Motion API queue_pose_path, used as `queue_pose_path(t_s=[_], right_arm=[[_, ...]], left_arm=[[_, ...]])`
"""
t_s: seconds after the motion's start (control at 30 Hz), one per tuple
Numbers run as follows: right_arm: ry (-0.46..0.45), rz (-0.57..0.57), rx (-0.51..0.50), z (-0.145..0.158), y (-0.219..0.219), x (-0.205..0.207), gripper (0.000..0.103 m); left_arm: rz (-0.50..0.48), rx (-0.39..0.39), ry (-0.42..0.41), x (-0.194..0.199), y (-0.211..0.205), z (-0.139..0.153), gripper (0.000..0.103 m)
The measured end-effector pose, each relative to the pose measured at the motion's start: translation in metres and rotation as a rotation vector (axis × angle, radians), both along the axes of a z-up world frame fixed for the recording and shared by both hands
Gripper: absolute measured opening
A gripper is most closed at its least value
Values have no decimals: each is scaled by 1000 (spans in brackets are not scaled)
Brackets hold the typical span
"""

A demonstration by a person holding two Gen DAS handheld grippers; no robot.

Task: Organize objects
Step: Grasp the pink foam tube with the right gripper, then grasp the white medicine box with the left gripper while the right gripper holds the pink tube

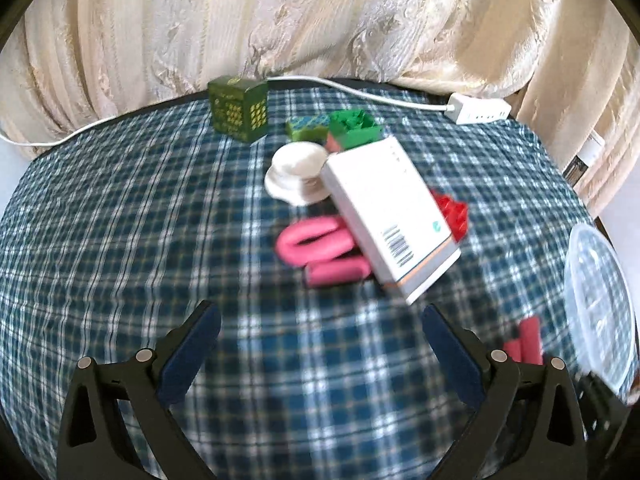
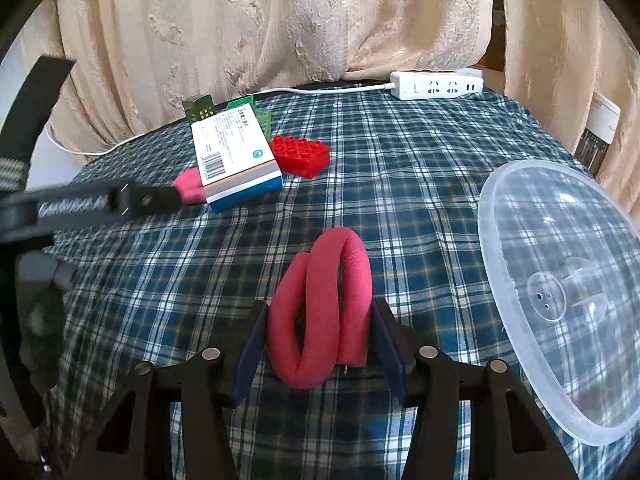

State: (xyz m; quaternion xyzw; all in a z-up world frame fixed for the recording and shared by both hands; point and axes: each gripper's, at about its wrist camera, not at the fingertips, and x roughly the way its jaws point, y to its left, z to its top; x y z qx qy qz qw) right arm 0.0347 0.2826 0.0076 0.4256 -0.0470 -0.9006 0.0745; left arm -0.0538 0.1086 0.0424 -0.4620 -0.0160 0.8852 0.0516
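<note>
Through my left wrist camera, my left gripper [image 1: 320,340] stands wide open with nothing between its pads, above bare checked tablecloth [image 1: 120,240]. The pile lies ahead of it: a pink foam roller [image 1: 316,246] nearest, the white medicine box [image 1: 390,220] leaning over it with its long axis running away and to the left, a white cup [image 1: 298,168] behind. This view is blurred, and it shows only the edge of the clear bowl [image 1: 598,304] at right.

Through my right wrist camera, my right gripper [image 2: 318,344] is clamped on a folded red foam roller [image 2: 328,304], its loop pointing away along my fingers. The clear bowl [image 2: 560,296] lies just to the right, so my right hand is the nearer. I judge the drop goes there. Only here do I see the red brick [image 2: 300,156] whole.
</note>
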Motion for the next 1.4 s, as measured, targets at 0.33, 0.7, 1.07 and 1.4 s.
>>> queue_pose_path(t_s=[0.33,0.7,1.07,1.4], right_arm=[[4,11,-69,-1,7,2,57],[3,18,-88,-1,10,2,57],[3,18,-88,0,10,2,57],[3,19,-87,-1,10,1,57]], left_arm=[[35,-4,33,-25,29,15,101],[98,-67,39,-48,47,10,101],[118,-111,7,-67,57,-3,101],[61,-118,17,-63,55,-10,84]])
